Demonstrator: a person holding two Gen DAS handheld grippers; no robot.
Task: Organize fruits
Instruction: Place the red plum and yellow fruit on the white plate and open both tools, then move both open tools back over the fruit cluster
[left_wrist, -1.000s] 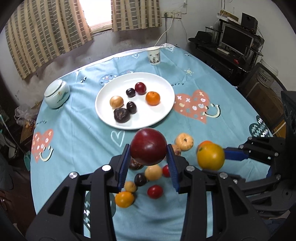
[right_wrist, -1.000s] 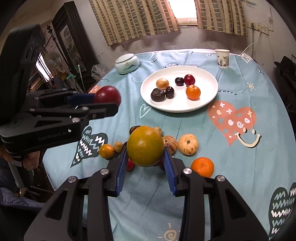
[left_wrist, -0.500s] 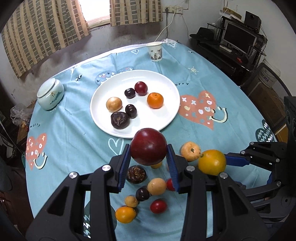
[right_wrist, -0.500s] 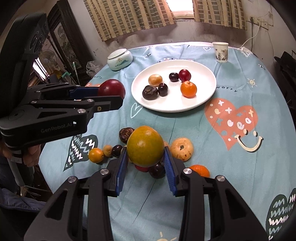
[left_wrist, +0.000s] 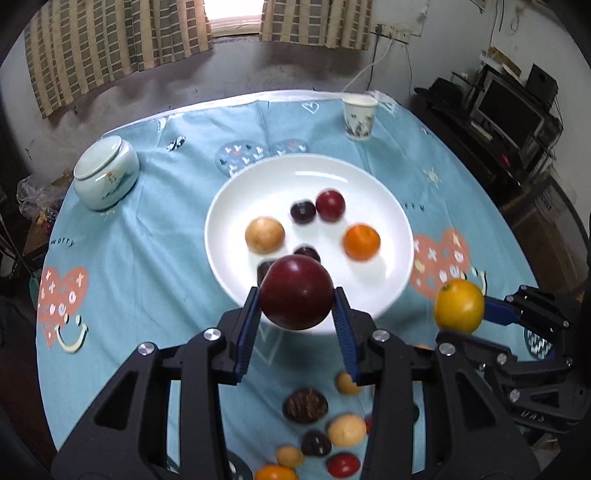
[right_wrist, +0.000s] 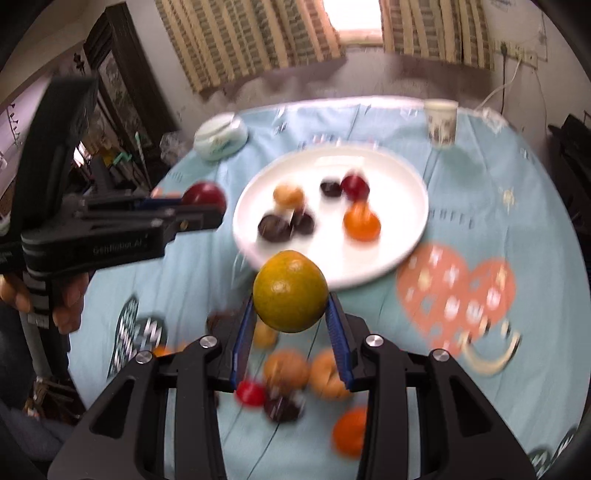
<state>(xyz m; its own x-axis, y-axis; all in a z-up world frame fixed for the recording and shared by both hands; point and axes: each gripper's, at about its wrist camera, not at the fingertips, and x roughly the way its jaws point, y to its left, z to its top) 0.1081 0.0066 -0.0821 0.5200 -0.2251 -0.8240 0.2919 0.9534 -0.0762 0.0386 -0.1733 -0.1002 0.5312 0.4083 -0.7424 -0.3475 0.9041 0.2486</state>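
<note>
Round table under a light-blue cloth (left_wrist: 155, 229) printed with hearts; checked curtains (left_wrist: 110, 48) and a window behind. Glossy round white plate (left_wrist: 229, 206) carries small fruits, smooth and round. Left gripper (left_wrist: 295, 317) clenched on a shiny dark-red plum (left_wrist: 296, 292), held above the plate's near rim. Right gripper (right_wrist: 291, 321) grasps a dimpled yellow-green orange (right_wrist: 290, 291), raised near the plate. Loose fruits (left_wrist: 345, 430) lie on the cloth nearer the camera.

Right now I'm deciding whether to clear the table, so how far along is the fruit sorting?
Partly done. Six fruits lie on the white plate. In hand: the left gripper holds a dark red plum, the right gripper a yellow-green citrus, both near the plate's front edge. Left: a cluster of loose fruit on the tablecloth.
</note>
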